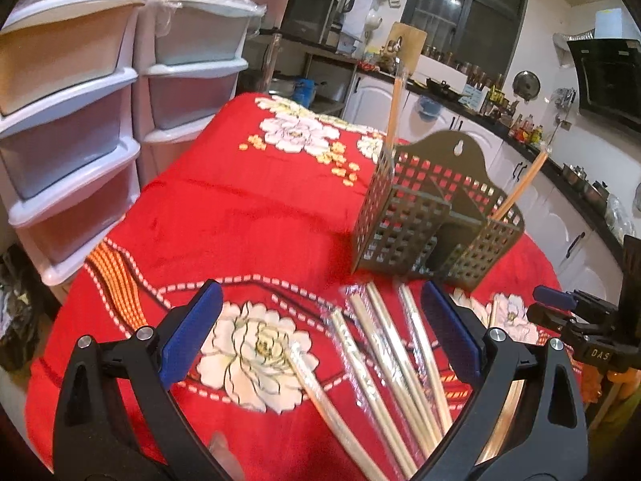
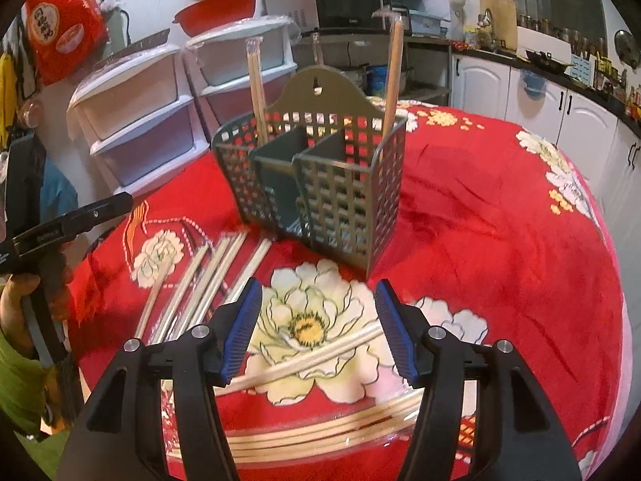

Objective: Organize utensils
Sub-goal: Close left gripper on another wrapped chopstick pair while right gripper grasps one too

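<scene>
Table point(image 2: 500, 240) under a red floral cloth carries everything. Utensil caddy point(image 2: 320, 184), a grey perforated holder with dividers, stands upright mid-table with two wrapped chopstick pairs already upright in its rear compartments. Loose wrapped chopsticks point(image 1: 384, 360) lie flat in a fan in front of the caddy, long axes running roughly toward it. Left gripper point(image 1: 320, 332) hangs over this fan, jaws spread wide, nothing between the pads. Right gripper point(image 2: 318, 328) has jaws partly apart and empty; one chopstick pair point(image 2: 312, 356) lies crosswise under it, spanning pad to pad, not clamped. Judgement: right is nearer a pick, though the stick lies across the gap, so closing would meet its ends.
</scene>
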